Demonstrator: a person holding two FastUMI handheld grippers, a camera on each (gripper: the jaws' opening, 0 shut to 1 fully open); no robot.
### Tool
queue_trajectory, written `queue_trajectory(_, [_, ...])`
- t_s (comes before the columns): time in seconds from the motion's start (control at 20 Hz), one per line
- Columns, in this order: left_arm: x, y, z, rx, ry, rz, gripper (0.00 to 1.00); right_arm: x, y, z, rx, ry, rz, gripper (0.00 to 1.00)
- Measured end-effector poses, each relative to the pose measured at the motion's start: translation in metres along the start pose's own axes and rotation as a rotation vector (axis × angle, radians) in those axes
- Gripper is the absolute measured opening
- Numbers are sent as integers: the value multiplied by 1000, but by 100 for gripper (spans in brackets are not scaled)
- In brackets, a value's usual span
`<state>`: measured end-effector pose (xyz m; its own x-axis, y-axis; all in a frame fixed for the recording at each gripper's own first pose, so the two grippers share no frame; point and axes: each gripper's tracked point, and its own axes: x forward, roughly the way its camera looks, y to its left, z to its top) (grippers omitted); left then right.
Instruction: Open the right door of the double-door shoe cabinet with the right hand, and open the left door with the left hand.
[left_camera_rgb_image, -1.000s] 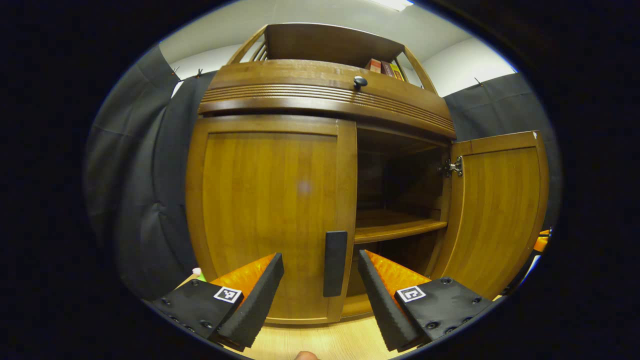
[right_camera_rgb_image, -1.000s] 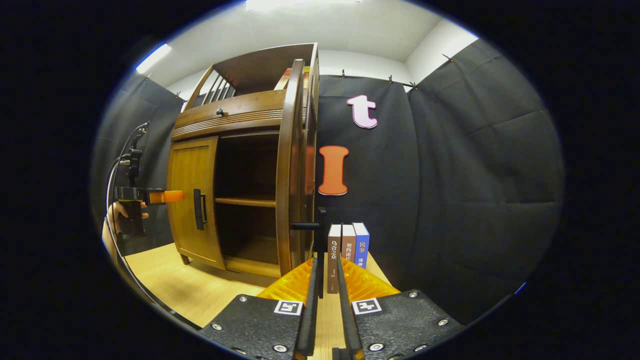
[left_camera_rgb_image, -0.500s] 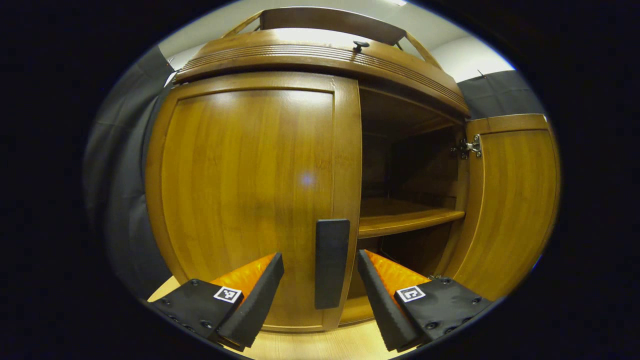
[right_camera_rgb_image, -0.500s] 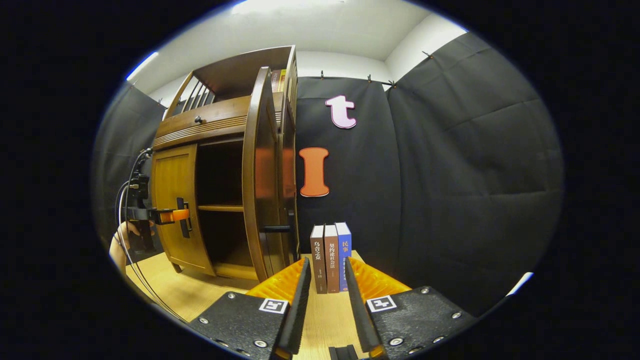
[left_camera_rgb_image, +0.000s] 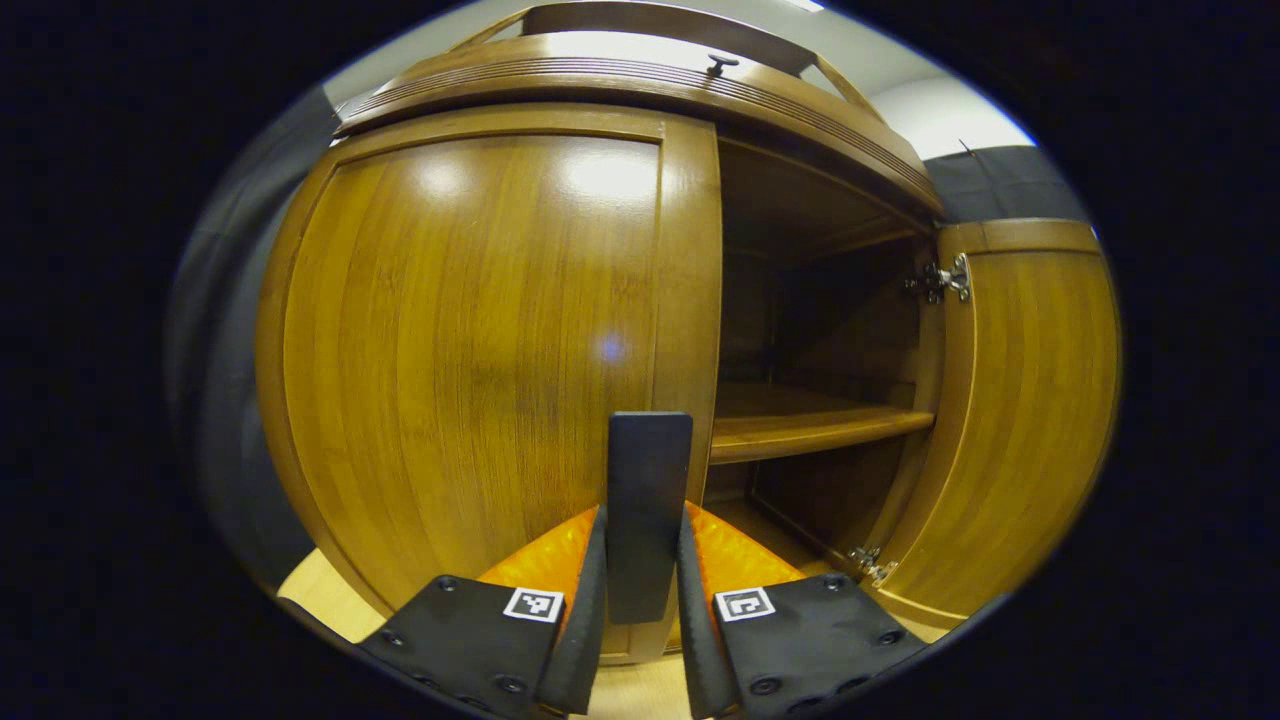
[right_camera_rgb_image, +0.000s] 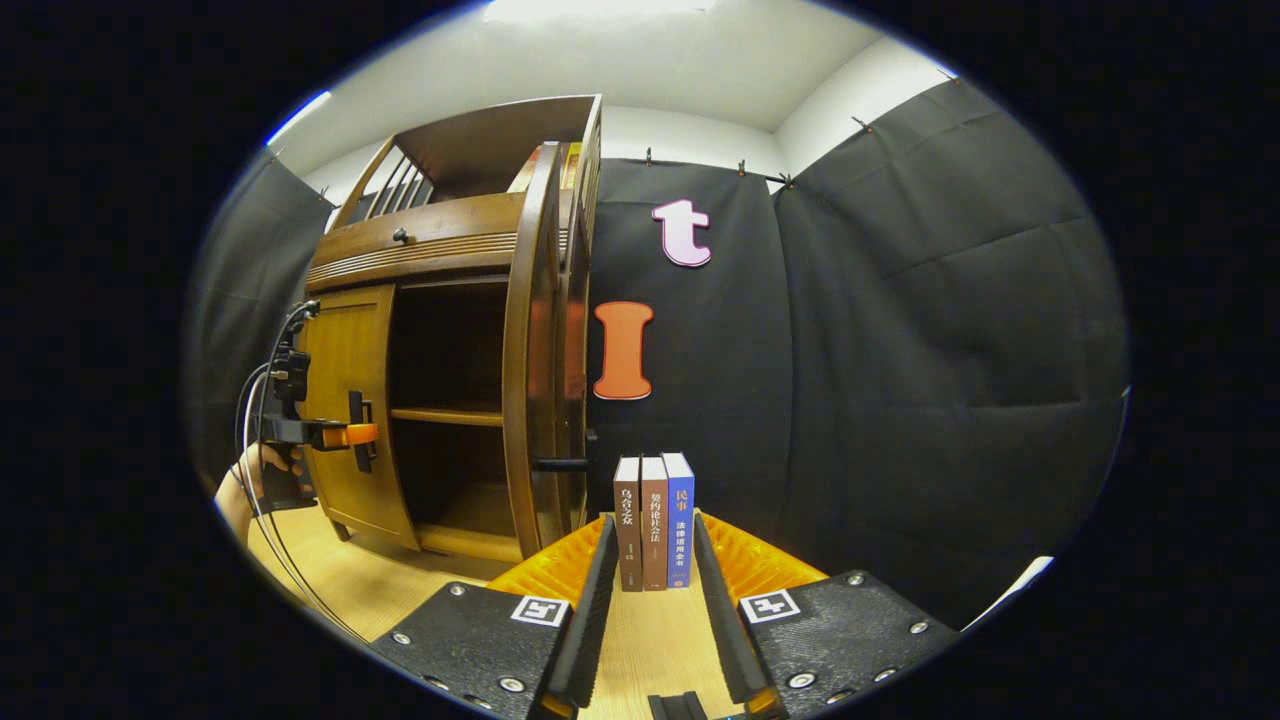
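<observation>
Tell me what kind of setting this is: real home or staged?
Likely a staged recording booth, not a home: a wooden shoe cabinet stands on a light wood tabletop, black cloth is clipped up as walls, and three books stand as props.

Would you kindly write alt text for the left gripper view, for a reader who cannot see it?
The left gripper has its jaws closed on the dark vertical handle of the shoe cabinet's closed left door. Beside it, the right door stands wide open, showing a bare wooden shelf inside.
</observation>
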<state>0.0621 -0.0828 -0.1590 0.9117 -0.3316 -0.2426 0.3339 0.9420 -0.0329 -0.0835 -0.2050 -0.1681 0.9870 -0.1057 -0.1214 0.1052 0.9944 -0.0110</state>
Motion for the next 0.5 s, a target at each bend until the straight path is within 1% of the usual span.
queue_trajectory(0.1, [-2, 0, 1, 3, 14, 7, 37, -1, 1, 1, 4, 3, -9, 48])
queue_trajectory(0.25, [-9, -4, 0, -35, 13, -20, 34, -7, 3, 5, 15, 4, -22, 48])
queue_trajectory(0.35, [-17, -6, -2, -27, 22, -42, 28, -12, 7, 8, 18, 5, -28, 48])
queue_trajectory(0.4, [-20, -7, -2, -24, 24, -55, 27, -15, 9, 10, 19, 4, -28, 48])
queue_trajectory(0.5, [-30, -8, -4, -34, 32, -75, 27, -19, 17, 15, 19, 1, -27, 48])
